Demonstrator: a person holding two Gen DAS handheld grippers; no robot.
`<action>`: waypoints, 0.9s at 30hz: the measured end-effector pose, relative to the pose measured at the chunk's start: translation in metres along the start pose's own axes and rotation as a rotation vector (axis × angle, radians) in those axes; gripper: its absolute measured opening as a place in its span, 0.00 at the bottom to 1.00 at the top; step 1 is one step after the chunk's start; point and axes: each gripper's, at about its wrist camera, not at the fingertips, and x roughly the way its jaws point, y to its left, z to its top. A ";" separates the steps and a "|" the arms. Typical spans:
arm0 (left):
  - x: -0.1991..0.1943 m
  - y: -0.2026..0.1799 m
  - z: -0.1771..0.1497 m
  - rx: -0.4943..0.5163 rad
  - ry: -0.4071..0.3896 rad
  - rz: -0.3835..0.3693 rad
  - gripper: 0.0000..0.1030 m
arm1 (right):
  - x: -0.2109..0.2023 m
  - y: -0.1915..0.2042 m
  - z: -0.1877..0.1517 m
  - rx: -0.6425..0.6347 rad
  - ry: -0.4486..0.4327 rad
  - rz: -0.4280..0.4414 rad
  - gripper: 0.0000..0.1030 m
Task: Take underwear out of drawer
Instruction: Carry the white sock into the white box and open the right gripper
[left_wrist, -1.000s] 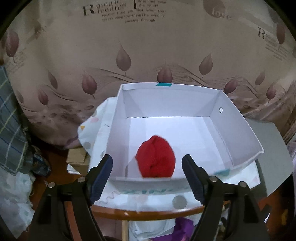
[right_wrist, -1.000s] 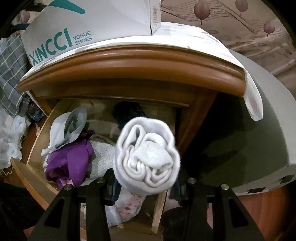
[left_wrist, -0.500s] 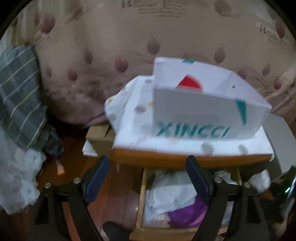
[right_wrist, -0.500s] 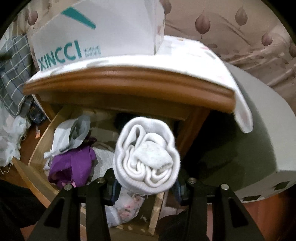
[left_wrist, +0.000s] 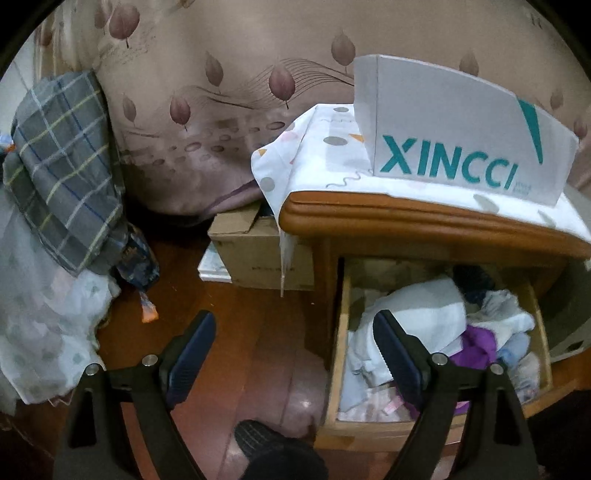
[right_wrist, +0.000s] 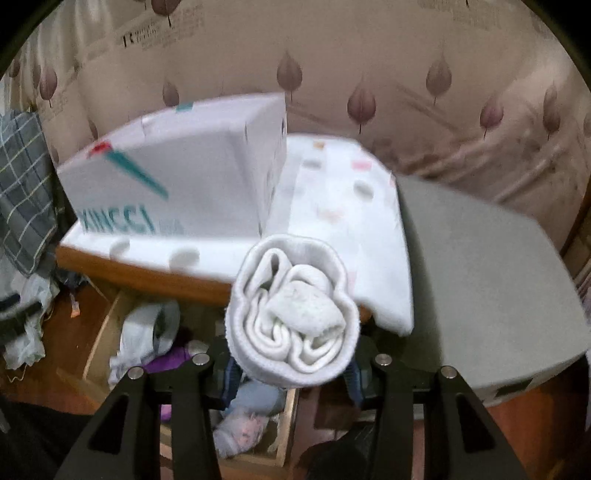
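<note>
The wooden drawer (left_wrist: 334, 354) stands open under the nightstand top, full of white, purple and pale blue rolled underwear (left_wrist: 476, 343). It also shows in the right wrist view (right_wrist: 96, 332). My left gripper (left_wrist: 293, 349) is open and empty, low over the floor at the drawer's left edge. My right gripper (right_wrist: 291, 373) is shut on a rolled white underwear bundle (right_wrist: 291, 314), held above the drawer at the height of the nightstand top. A white XINCCI shoe box (left_wrist: 461, 147) stands on the nightstand; it also shows in the right wrist view (right_wrist: 177, 184).
A spotted white cloth (left_wrist: 317, 158) covers the nightstand top. A cardboard box (left_wrist: 255, 247) sits on the floor left of it. A plaid cloth (left_wrist: 62, 170) hangs at far left. A grey block (right_wrist: 480, 273) stands right of the nightstand.
My left gripper has dropped from above the shoe box down to the drawer's left side. My right gripper has lifted the white bundle up out of the drawer.
</note>
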 end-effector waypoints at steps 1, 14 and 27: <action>0.001 -0.001 -0.003 0.010 -0.005 0.007 0.84 | -0.005 -0.001 0.011 -0.002 -0.011 -0.001 0.44; 0.022 0.039 -0.015 -0.196 0.067 -0.002 0.88 | -0.013 0.003 0.108 -0.025 -0.041 0.003 0.44; 0.031 0.069 -0.021 -0.312 0.104 0.098 0.88 | 0.018 0.054 0.165 -0.121 -0.074 -0.010 0.44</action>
